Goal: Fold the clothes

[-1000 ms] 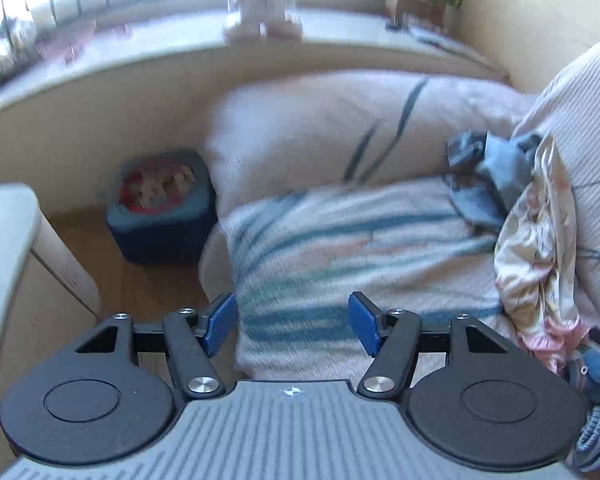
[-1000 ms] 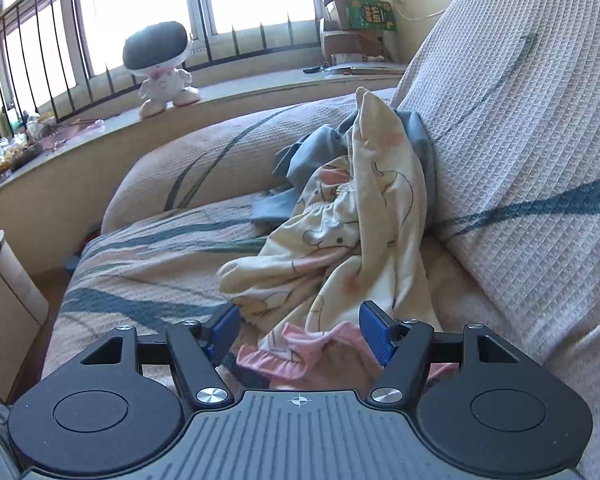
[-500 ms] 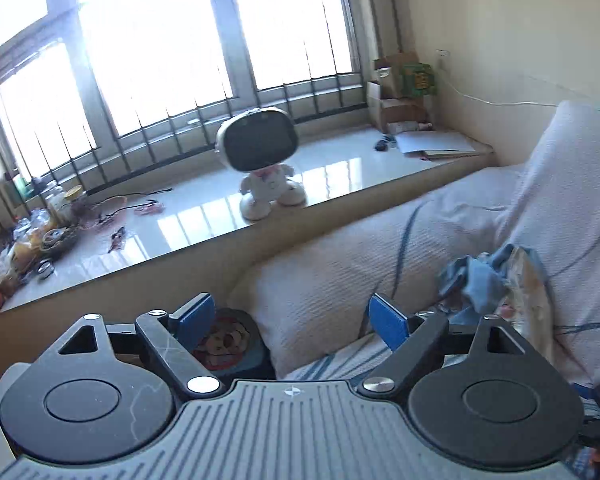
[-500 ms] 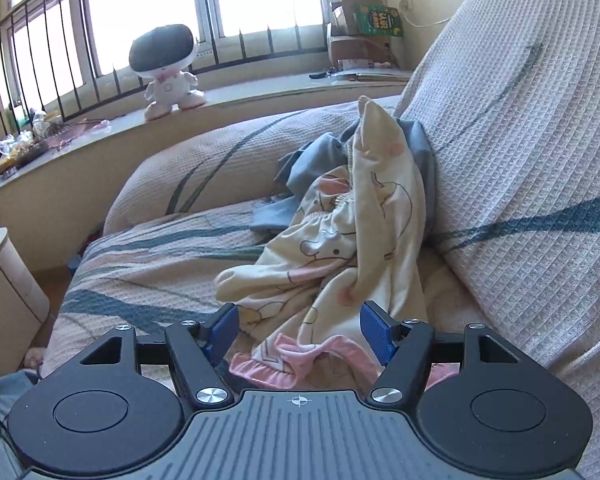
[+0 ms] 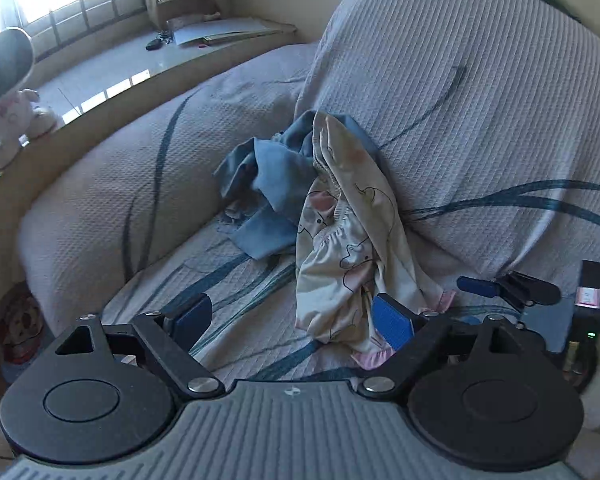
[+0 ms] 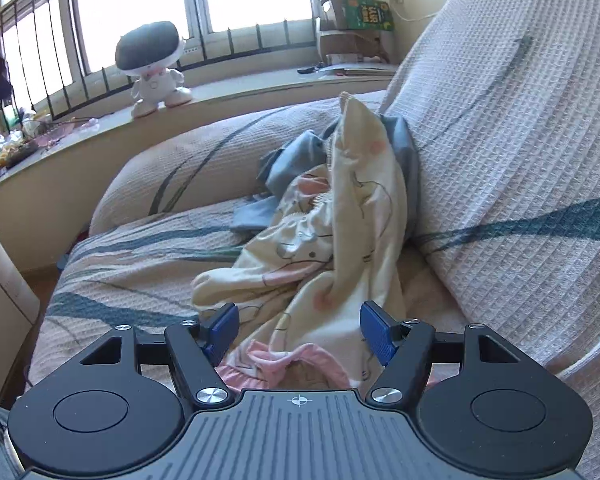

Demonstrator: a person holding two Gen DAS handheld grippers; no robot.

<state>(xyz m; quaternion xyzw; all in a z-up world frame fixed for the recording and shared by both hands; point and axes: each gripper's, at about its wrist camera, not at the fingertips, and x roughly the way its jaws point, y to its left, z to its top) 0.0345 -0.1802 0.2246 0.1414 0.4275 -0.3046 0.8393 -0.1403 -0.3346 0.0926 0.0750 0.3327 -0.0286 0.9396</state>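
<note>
Only the left wrist view shows the right gripper [image 5: 476, 286], low at the right edge; only the right wrist view shows the white toy robot with a dark head [image 6: 153, 68] whole on the sill. The left gripper [image 5: 292, 316] has swung from the window to the sofa, its jaws just widened, empty. The cream cartoon-print garment with pink frilled trim [image 5: 352, 248] lies crumpled on the striped sofa cover [image 5: 148, 184], over a blue cloth [image 5: 268, 184]. The right gripper's fingers stand apart, seemingly straddling the pink hem without pressing.

Soft printed cotton garment [image 6: 340, 240] lies on a coarse waffle-weave sofa cover [image 6: 520, 160]; matt cloth both.
</note>
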